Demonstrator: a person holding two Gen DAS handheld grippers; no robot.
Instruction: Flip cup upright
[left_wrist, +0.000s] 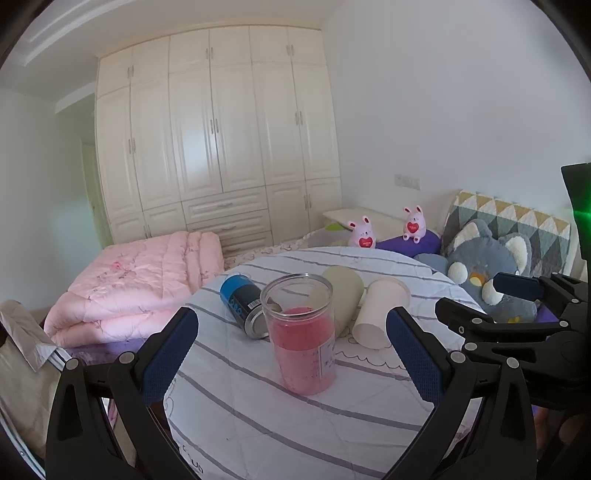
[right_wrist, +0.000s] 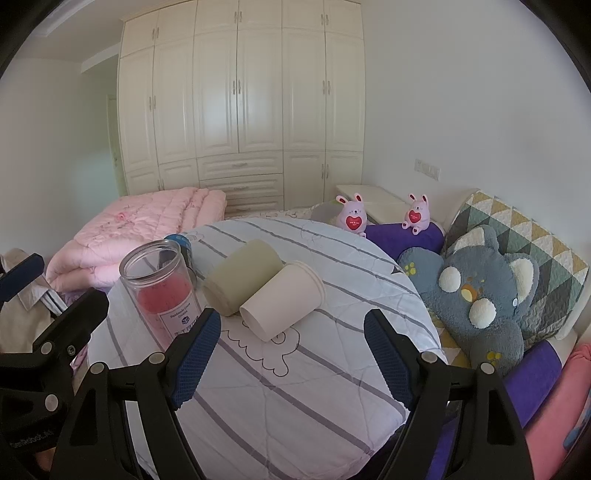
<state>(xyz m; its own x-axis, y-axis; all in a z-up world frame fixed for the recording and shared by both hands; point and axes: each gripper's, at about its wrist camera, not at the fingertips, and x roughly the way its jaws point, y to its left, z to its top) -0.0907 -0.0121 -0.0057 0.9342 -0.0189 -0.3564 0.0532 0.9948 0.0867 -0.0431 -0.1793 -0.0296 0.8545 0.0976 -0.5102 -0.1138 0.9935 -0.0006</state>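
The white cup (right_wrist: 282, 301) lies on its side, base toward the nearer, wide-open right claw (right_wrist: 291, 360); the left claw (left_wrist: 291, 354) gapes too.

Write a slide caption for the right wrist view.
Open right gripper faces a white paper cup lying on its side beside a beige cup on the striped round table.

Both wrist cameras sit low and close, side by side, facing the cream panelled wardrobe (left_wrist: 218, 122) (right_wrist: 240, 99) across the round striped-cloth desk (left_wrist: 295, 424) (right_wrist: 295, 387).

the left gripper (left_wrist: 291, 354) gapes around an upright pink-filled jar (left_wrist: 301, 336); two cups (left_wrist: 380, 314) lie sideways just beyond it.
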